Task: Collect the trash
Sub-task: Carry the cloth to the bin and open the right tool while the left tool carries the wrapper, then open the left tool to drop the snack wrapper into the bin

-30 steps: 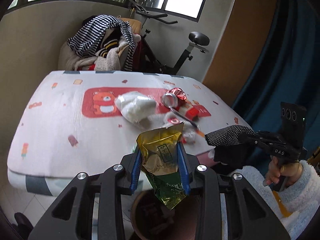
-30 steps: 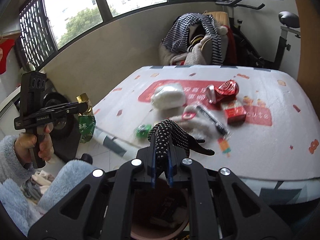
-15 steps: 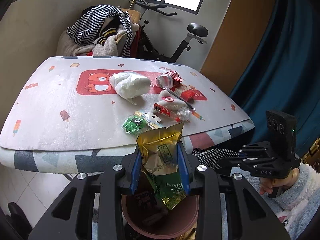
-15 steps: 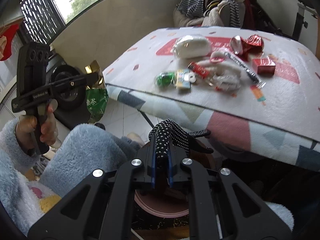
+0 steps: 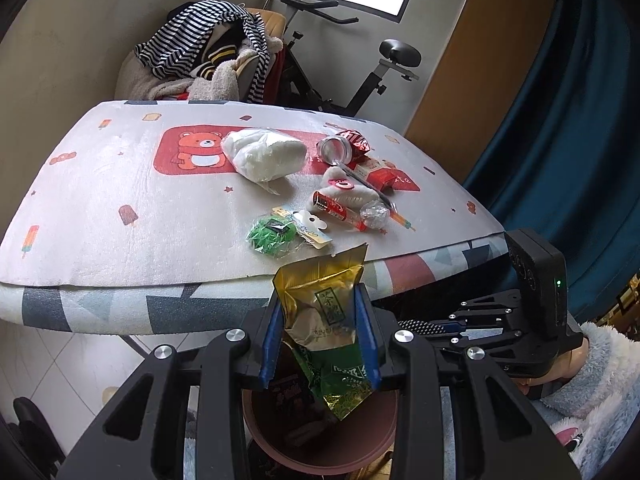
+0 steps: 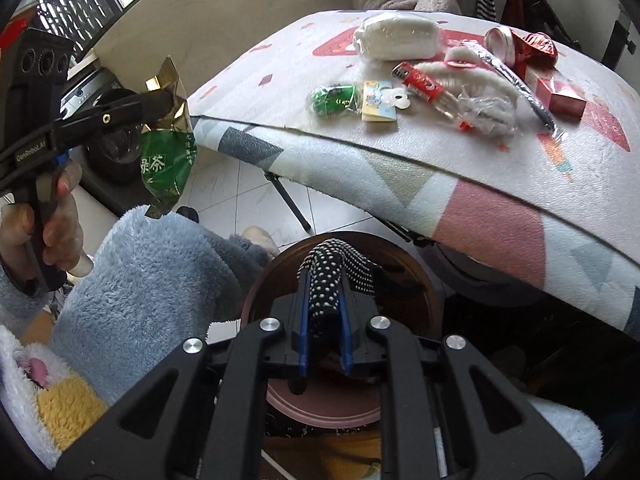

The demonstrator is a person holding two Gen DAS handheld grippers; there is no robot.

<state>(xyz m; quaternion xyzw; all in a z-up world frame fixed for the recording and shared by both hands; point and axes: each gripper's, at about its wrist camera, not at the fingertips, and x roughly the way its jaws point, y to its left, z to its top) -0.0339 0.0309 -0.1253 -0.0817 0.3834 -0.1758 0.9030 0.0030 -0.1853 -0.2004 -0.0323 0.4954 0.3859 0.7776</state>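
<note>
Tea bag (image 5: 324, 332) upright, gold end up, over bin (image 5: 320, 446)

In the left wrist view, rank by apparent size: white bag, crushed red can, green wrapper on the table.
1. white bag
2. green wrapper, nearer the camera, so its lead over the can is unsure
3. crushed red can

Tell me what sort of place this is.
Probably a lived-in room at home, not a lab: an exercise bike by the window, a chair heaped with clothes, and a cartoon bear mat over a folding table.
</note>
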